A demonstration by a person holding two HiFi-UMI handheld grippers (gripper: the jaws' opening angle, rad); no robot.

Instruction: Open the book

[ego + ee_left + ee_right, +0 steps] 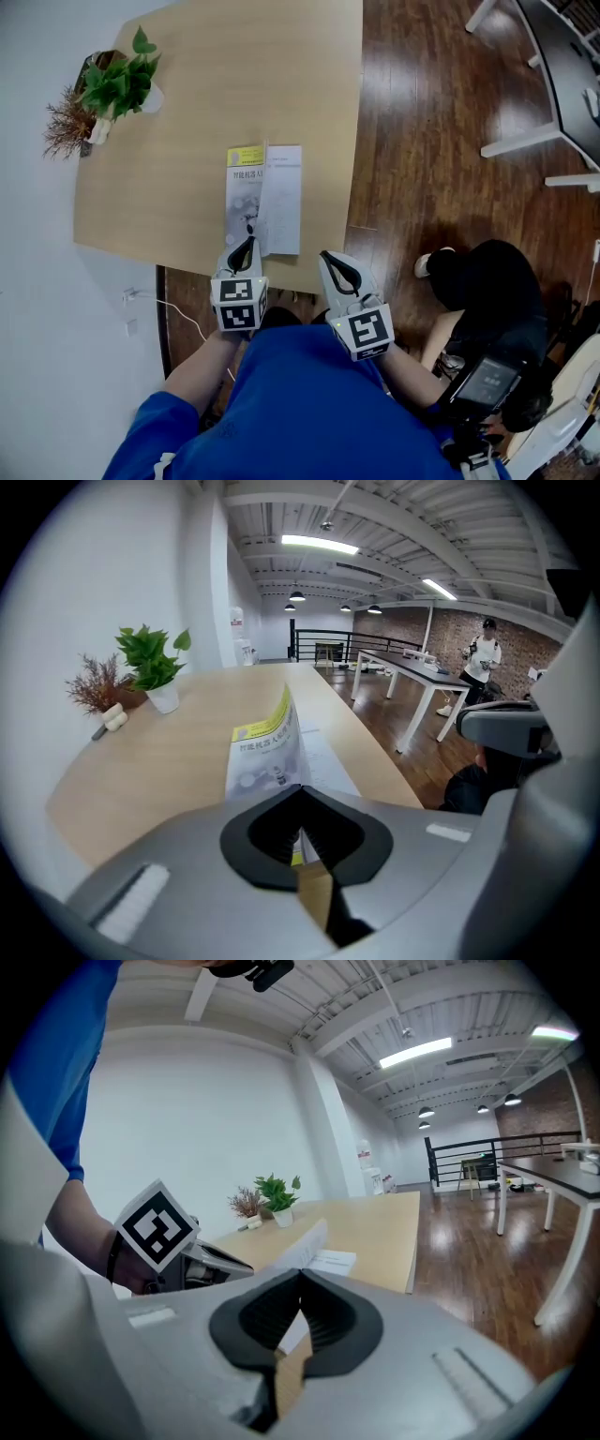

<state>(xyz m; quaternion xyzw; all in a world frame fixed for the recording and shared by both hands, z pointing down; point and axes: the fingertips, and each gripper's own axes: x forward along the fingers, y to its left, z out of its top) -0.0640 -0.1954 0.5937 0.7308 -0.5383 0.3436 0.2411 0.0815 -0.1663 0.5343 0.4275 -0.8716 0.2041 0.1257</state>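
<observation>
Pinching the tilted-up cover of the book (pixel 279 202) at the near edge of the desk (pixel 187 131), left gripper (pixel 246 246) jaws closed on it; right gripper (pixel 330 258) jaws closed, empty.

You are looking down on a pale wooden counter (pixel 187 112) that is standing against a white wall (pixel 37 281). At its far left corner a green potted plant (pixel 120 82) is sitting just beside a reddish dried bunch (pixel 66 124). A white cable (pixel 184 319) is trailing over the dark wood floor (pixel 431 141) below the counter's near edge. Far across the room, a person (pixel 484 663) is standing by a long desk (pixel 412 672), and ceiling lights (pixel 319 544) are glowing overhead.
</observation>
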